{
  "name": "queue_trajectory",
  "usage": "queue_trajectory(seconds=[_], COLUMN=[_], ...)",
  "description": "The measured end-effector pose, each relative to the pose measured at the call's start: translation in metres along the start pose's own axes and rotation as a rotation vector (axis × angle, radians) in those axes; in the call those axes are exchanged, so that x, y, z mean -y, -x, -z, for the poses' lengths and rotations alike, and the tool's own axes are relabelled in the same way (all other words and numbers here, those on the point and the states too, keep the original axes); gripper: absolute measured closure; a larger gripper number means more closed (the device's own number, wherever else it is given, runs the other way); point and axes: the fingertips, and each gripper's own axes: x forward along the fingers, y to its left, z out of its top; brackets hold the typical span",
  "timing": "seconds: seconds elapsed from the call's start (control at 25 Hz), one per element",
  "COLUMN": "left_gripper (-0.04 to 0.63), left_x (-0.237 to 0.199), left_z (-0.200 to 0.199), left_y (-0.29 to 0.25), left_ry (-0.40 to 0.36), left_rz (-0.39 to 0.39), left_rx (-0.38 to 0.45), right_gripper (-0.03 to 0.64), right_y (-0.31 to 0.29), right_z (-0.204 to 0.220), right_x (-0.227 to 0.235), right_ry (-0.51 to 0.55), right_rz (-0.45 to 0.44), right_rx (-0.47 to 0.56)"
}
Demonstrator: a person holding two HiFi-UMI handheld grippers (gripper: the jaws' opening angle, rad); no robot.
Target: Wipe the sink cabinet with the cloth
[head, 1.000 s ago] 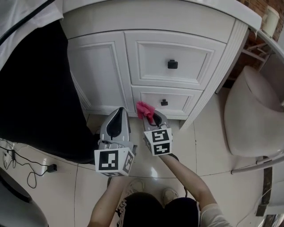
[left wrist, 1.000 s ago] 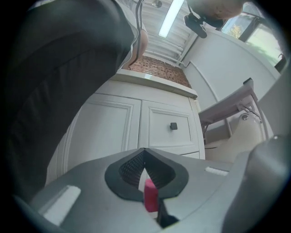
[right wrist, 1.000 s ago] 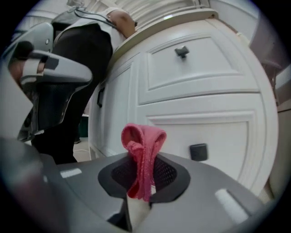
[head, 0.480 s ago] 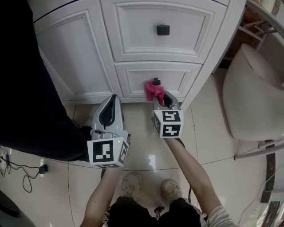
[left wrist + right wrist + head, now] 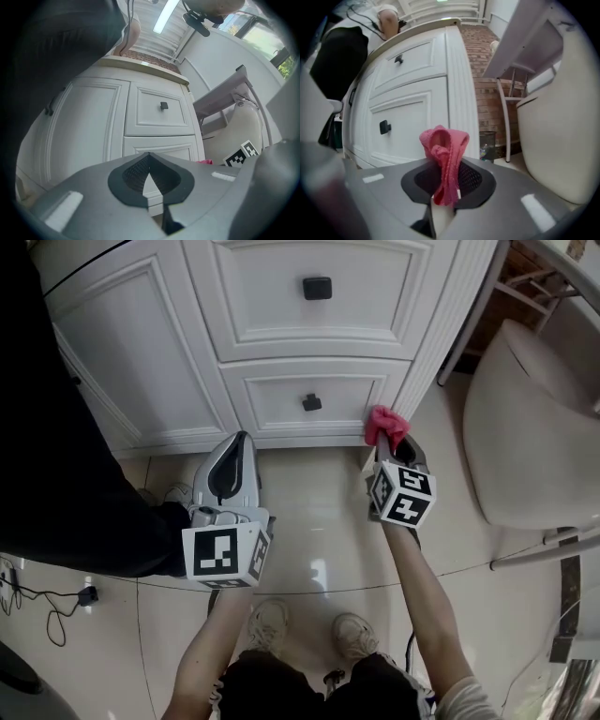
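Observation:
The white sink cabinet point(image 5: 141, 362) fills the top of the head view, with two drawers and black knobs. My right gripper point(image 5: 392, 452) is shut on a bunched pink cloth point(image 5: 385, 424), which sits at the lower right corner of the cabinet, by the fluted corner post point(image 5: 427, 334). In the right gripper view the pink cloth point(image 5: 444, 154) sticks up from the closed jaws beside the lower drawer point(image 5: 403, 124). My left gripper point(image 5: 234, 468) hovers lower left of the drawers, shut with nothing in it, jaws point(image 5: 149, 174) pointing at the cabinet point(image 5: 84, 126).
A white toilet point(image 5: 525, 427) stands to the right, close to the right gripper. A black garment point(image 5: 56, 484) hangs at the left of the cabinet. Glossy floor tiles point(image 5: 319, 540) lie below; the person's shoes point(image 5: 272, 626) show at the bottom. A small waste bin point(image 5: 487, 143) stands beyond the post.
The right gripper carried the pink cloth rightward along the lower drawer, from near its knob to the cabinet's right corner post. The left gripper stayed about where it was.

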Motion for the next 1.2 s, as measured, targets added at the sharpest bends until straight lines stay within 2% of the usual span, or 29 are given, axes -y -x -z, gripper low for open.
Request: queue_trajectory(seconds=[0.16, 0.32, 0.48, 0.6, 0.68, 0.76, 0.84, 0.92, 1.0, 1.04, 1.2], left_gripper=[0.591, 0.591, 0.591, 0.59, 0.588, 0.588, 0.584, 0.581, 0.581, 0.58, 0.581], left_x=[0.004, 0.005, 0.006, 0.022, 0.036, 0.052, 0.065, 0.069, 0.068, 0.069, 0.074], left_z=[0.005, 0.003, -0.048, -0.124, -0.179, -0.211, -0.22, -0.218, -0.217, -0.216, -0.217], left_y=[-0.001, -0.004, 0.0, 0.012, 0.029, 0.049, 0.069, 0.09, 0.106, 0.11, 0.111], left_ry=[-0.011, -0.026, -0.022, -0.039, -0.024, 0.0, 0.008, 0.027, 0.068, 0.081, 0.037], left_rz=[0.001, 0.009, 0.013, 0.039, 0.044, 0.035, 0.004, -0.02, -0.035, -0.035, -0.021], left_rx=[-0.008, -0.009, 0.02, 0.065, 0.121, 0.146, 0.137, 0.131, 0.156, 0.167, 0.163], right_gripper=[0.555, 0.555, 0.554, 0.554, 0.554, 0.554, 0.552, 0.552, 0.552, 0.552, 0.552], right_y=[0.006, 0.02, 0.057, 0.111, 0.151, 0.185, 0.211, 0.231, 0.248, 0.253, 0.261], right_z=[0.004, -0.008, -0.054, -0.12, -0.17, -0.209, -0.226, -0.223, -0.22, -0.221, -0.224], right_x=[0.051, 0.057, 0.016, -0.028, -0.059, -0.087, -0.11, -0.132, -0.148, -0.152, -0.157], right_ry=[-0.038, -0.071, -0.125, -0.136, -0.16, -0.189, -0.189, -0.205, -0.267, -0.266, -0.123], right_rz=[0.103, 0.091, -0.007, -0.116, -0.183, -0.222, -0.24, -0.271, -0.323, -0.332, -0.289], right_rx=[-0.008, 0.01, 0.046, 0.094, 0.149, 0.196, 0.218, 0.214, 0.232, 0.249, 0.266])
